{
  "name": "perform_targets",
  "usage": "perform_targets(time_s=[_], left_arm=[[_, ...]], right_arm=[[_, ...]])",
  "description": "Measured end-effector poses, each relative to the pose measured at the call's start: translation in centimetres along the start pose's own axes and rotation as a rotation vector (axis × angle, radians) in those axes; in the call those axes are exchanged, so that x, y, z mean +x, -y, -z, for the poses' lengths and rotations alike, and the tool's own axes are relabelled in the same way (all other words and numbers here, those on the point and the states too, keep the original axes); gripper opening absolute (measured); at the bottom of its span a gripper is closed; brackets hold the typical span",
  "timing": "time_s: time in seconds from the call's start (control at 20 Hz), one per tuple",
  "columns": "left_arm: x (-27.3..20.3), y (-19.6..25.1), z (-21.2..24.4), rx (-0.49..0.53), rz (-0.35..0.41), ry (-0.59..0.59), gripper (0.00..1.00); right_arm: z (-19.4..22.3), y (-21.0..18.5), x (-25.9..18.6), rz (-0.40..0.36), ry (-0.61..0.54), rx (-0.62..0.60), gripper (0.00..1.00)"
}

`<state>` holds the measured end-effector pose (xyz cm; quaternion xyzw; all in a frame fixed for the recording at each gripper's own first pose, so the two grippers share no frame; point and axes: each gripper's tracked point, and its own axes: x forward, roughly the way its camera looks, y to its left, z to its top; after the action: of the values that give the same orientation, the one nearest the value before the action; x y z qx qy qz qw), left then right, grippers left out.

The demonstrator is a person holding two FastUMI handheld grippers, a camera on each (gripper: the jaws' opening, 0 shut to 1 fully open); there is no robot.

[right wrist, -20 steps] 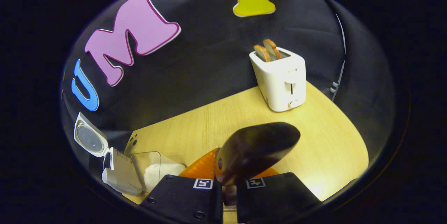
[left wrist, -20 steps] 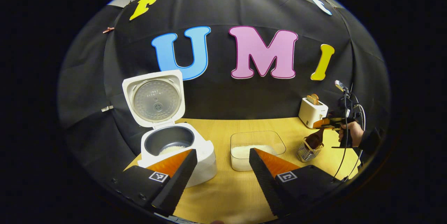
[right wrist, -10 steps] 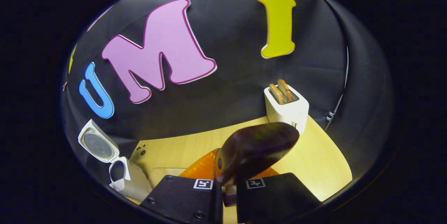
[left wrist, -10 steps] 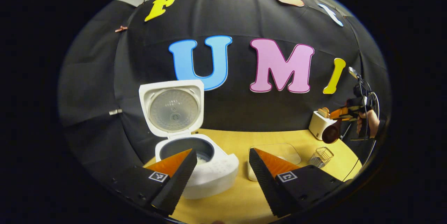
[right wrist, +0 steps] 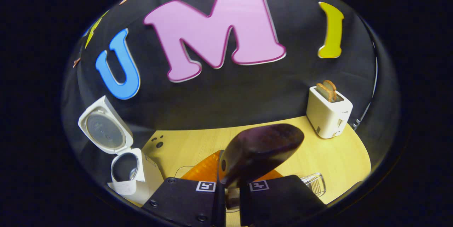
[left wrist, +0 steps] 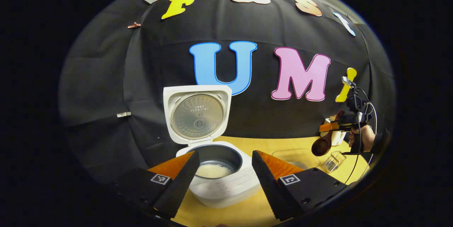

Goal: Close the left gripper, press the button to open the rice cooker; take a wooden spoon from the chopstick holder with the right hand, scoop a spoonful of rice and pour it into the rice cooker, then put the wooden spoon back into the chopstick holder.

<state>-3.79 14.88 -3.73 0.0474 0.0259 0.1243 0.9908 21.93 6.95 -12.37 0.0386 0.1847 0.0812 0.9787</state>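
The white rice cooker [left wrist: 226,184] stands open with its lid [left wrist: 198,113] upright, and rice lies in the pot [left wrist: 214,170]. My left gripper [left wrist: 224,179] hovers open just in front of it, nothing between its fingers. At the far right, my right gripper [left wrist: 339,126] is shut on the dark wooden spoon [left wrist: 321,146], held above the wire chopstick holder [left wrist: 333,163]. In the right gripper view the spoon bowl [right wrist: 260,152] sticks up from my right gripper [right wrist: 229,184]. The cooker [right wrist: 131,174] sits low on the left, and the holder [right wrist: 315,182] low on the right.
A clear rice container [left wrist: 295,154] lies between cooker and holder on the wooden table [right wrist: 198,145]. A white toaster [right wrist: 329,112] with two bread slices stands at the back right. A hand [left wrist: 364,136] holds the right gripper, with a cable hanging from it.
The right gripper has lifted the spoon out of the chopstick holder and swung left toward the cooker. The left gripper has turned left, so the cooker now sits between its fingers.
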Motion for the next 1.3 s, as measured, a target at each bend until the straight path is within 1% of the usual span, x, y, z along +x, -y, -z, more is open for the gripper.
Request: perform_targets(time_s=[0.15, 0.35, 0.5, 0.65, 0.75, 0.8, 0.95, 1.15, 1.3], left_arm=[[0.2, -0.7, 1.1, -0.018, 0.025, -0.02, 0.96], [1.2, -0.4, 3.3, -0.063, 0.064, -0.059, 0.96], [1.9, -0.1, 3.7, -0.071, 0.087, -0.065, 0.96], [2.5, 0.2, 3.3, -0.087, 0.103, -0.053, 0.96], [2.7, 0.3, 3.1, -0.114, 0.108, -0.051, 0.96], [2.8, 0.2, 3.0, -0.127, 0.107, -0.052, 0.96], [3.1, -0.3, 3.1, -0.145, 0.098, -0.058, 0.96], [2.8, -1.4, 3.2, -0.163, 0.078, -0.063, 0.96], [2.6, -2.1, 3.4, -0.181, 0.066, -0.071, 0.96]], right_arm=[[3.4, -2.1, 2.9, 0.007, -0.014, -0.078, 0.19], [7.5, -2.2, 6.0, 0.049, -0.058, -0.14, 0.19], [9.7, -1.1, 6.9, 0.089, -0.095, -0.179, 0.19], [10.6, -1.8, 6.7, 0.079, -0.113, -0.179, 0.19], [11.7, -2.7, 6.1, 0.059, -0.157, -0.143, 0.19], [12.3, -3.5, 5.8, 0.042, -0.177, -0.11, 0.09], [13.2, -4.4, 5.5, 0.028, -0.2, -0.042, 0.08], [13.9, -7.2, 5.1, -0.005, -0.242, 0.048, 0.09], [14.1, -8.7, 5.0, -0.014, -0.273, 0.164, 0.09]])
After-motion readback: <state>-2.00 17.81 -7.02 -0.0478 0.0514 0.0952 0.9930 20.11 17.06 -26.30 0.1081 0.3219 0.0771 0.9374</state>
